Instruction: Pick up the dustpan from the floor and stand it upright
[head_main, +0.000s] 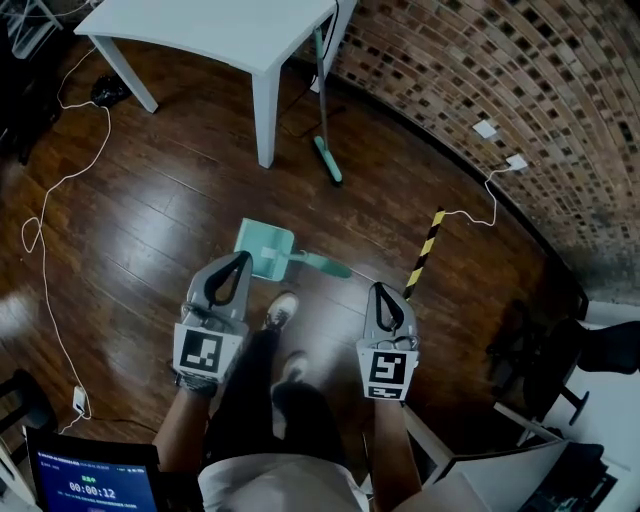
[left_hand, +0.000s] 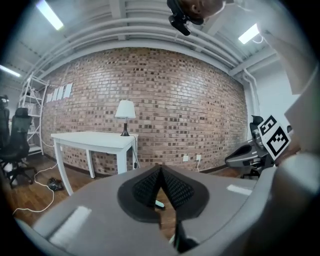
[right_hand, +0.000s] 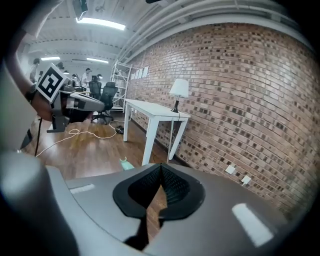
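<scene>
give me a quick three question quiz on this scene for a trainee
1. True or false: the teal plastic dustpan lies flat on the dark wooden floor.
2. Pick one: the right gripper is A) open, B) shut on the dustpan, C) shut and empty.
3. Fill in: the teal broom stands beside the white ____.
Key: 1 true; 2 C; 3 table.

The only legible writing is the timer 00:00:12, mid-way across a blue screen (head_main: 95, 480) (the small line above it is too tiny to read).
</scene>
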